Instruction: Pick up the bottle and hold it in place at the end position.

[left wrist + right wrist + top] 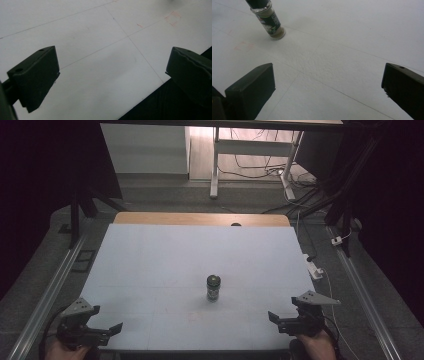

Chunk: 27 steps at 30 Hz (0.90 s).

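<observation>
Small glass spice jar with a dark cap and dark green label stands upright near the middle of the white-topped desk, a little toward the near edge, alone and untouched. In the right gripper view the jar sits at upper left, well ahead of the jaws, with pale powder visible at its base.

Right gripper: black, at the near right corner of the desk, jaws spread wide, nothing between them. Left gripper: black, at the near left corner, likewise spread and empty, over the bare desk by its near edge.

Judgement: start of the approach; no grasp begun. Both grippers are well apart from the jar. The next move likely calls for one gripper, probably the right, to travel inward and straddle the jar body level, below the cap, before closing.
</observation>
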{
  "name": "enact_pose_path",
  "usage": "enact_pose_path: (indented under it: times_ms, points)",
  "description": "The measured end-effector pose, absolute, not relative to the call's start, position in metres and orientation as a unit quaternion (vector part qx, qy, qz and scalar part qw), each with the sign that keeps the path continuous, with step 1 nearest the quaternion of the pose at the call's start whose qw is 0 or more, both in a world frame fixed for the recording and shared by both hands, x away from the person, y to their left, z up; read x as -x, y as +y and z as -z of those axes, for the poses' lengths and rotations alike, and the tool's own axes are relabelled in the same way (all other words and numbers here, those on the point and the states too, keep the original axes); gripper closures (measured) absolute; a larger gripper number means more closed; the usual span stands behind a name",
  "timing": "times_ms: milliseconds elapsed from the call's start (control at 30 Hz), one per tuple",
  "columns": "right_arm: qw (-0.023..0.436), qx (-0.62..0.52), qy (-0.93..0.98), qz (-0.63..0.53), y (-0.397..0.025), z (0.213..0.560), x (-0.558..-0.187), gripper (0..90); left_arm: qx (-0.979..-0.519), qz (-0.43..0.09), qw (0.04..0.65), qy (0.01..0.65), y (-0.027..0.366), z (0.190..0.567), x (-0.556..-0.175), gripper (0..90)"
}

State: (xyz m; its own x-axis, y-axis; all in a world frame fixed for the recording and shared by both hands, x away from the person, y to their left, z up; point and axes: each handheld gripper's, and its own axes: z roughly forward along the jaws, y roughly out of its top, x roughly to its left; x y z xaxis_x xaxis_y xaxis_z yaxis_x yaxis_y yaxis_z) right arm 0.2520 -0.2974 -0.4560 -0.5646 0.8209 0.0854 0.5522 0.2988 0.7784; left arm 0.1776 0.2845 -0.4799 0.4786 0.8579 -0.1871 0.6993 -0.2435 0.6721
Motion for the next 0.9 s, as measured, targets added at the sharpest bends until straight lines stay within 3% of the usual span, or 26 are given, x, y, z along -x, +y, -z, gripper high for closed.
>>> enact_pose_path:
  times_ms: [900]
  points:
    - [0.148,-0.414,0.810,-0.389,-0.2920,0.4570,-0.2536,0.0,-0.780,-0.100,0.364,0.499,0.2847,0.4805,-0.1793,0.0]
